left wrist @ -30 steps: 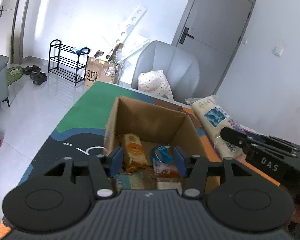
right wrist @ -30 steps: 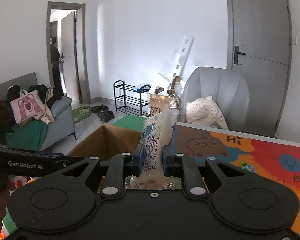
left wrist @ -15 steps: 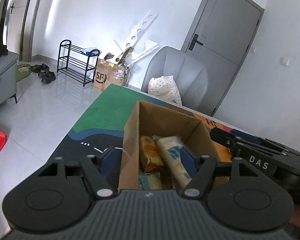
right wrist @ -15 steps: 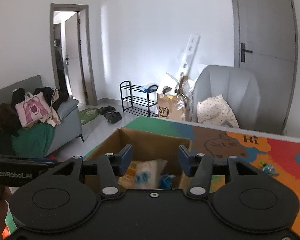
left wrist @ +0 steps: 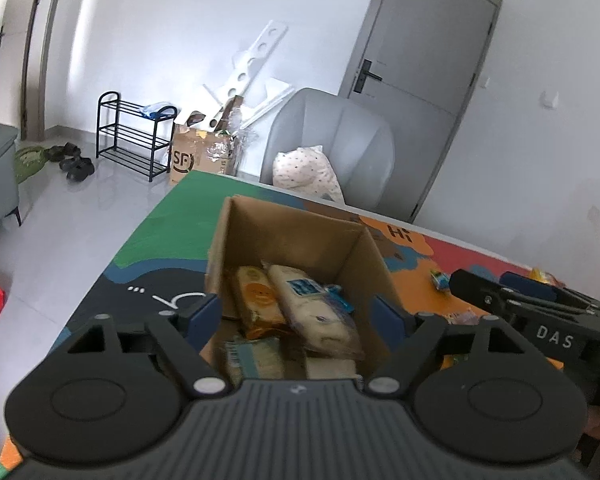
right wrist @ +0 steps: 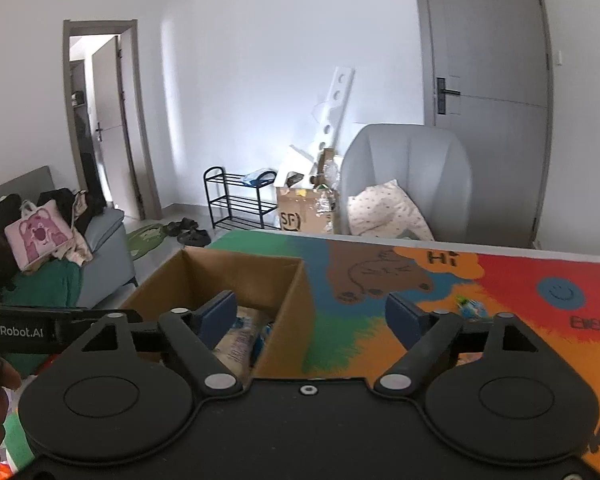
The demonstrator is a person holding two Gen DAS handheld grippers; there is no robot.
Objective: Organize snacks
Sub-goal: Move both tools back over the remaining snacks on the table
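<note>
The table (left wrist: 168, 232), covered by a bright cartoon-printed mat, is carrying an open cardboard box (left wrist: 284, 236) that is sitting close to its left edge, flaps gone and top wide open. Inside the box the snacks are lying heaped together: a long pale cake pack (left wrist: 312, 308) with a blue label is slanting across the middle, an orange-and-yellow packet (left wrist: 256, 300) is resting right beside it on the left and touching it, and a greenish striped packet (left wrist: 252, 356) is lying at the near end, partly hidden by the gripper body. A blue wrapper edge is peeking out beside the cake pack; what it belongs to I cannot tell.

The left gripper (left wrist: 296, 316) is hanging over the near end of the box with its jaws spread wide, having just been opening, nothing between the blue pads but the view down onto the snacks. The right gripper (right wrist: 312, 312) is hovering over the box's right wall (right wrist: 288, 320), its jaws also spread wide after just opening, gripping nothing.

Further along the table, toward the right edge, one small green-and-blue snack (right wrist: 470, 306) is lying alone on the mat, well apart from the box.
</note>
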